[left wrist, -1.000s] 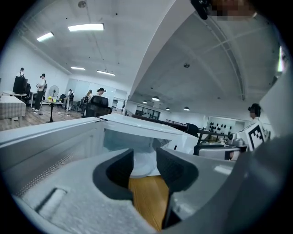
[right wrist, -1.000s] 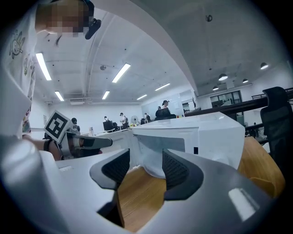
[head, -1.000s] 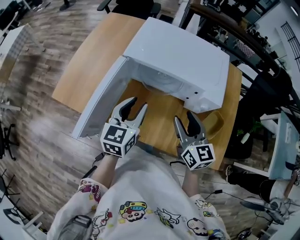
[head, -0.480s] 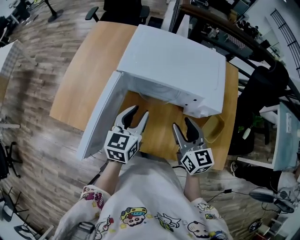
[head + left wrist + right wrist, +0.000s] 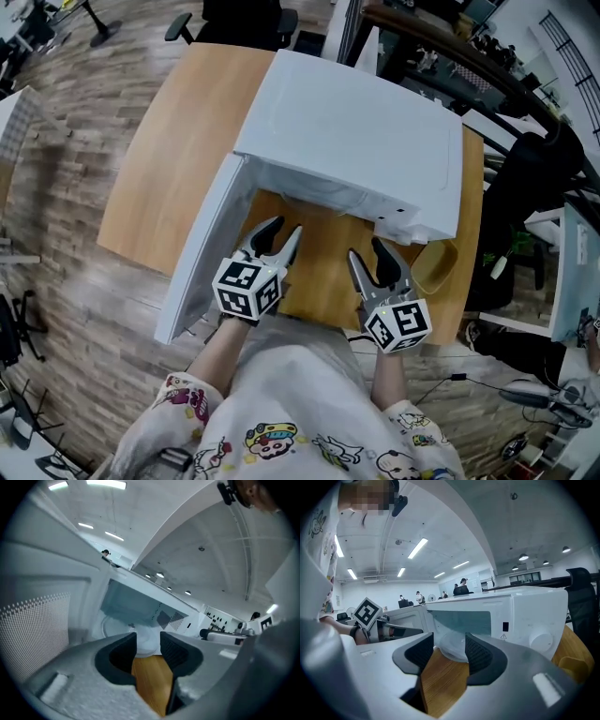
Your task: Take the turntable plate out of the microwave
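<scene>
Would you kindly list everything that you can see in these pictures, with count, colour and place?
microwave: one, white, on the table.
microwave door: one, white, swung open at the left.
turntable plate: one, clear glass, inside the microwave.
table: one, light wood, centre.
yellow object: one, on the table to the right of the microwave; kind unclear.
office chair: at least one, black, beyond the table.
floor: grey-brown planks, all around.
shirt: one, white with cartoon prints, bottom.
left gripper: one, grey, open and empty, before the microwave opening.
right gripper: one, grey, open and empty, beside it.
</scene>
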`<state>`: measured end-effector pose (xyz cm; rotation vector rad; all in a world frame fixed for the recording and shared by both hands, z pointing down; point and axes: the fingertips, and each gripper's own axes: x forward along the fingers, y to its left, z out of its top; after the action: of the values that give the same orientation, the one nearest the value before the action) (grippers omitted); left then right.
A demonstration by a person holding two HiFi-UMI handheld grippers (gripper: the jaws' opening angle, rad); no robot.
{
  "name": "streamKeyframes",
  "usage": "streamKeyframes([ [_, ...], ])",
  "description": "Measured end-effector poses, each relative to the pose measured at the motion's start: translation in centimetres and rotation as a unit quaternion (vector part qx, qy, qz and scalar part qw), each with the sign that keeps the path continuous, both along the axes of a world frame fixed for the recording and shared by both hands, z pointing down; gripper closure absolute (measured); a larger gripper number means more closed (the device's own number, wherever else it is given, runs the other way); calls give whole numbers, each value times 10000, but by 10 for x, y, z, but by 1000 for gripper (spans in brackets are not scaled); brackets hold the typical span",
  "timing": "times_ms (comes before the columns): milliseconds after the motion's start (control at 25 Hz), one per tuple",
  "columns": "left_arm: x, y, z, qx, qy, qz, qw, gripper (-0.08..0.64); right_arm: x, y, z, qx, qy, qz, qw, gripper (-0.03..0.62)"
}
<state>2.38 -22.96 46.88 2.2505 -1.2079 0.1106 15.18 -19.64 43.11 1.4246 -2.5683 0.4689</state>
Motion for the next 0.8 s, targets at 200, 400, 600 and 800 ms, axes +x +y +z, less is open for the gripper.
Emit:
streamKeyframes([
  [200,4,-7,23,-293,203,1,9994,410,-5,-6,17,-140,-25,37,9999,385],
  [400,10,-12,49,-543,380,-48,9978,410,-9,-12,34,-209,-56,72,9997,387],
  [600,13,-18,74,-815,528,-170,9951,410,-14,-16,46,-227,-108,98,9996,390],
  [800,16,-25,93,-1137,754,-352,9900,408,-14,-17,51,-236,-158,202,9994,390],
])
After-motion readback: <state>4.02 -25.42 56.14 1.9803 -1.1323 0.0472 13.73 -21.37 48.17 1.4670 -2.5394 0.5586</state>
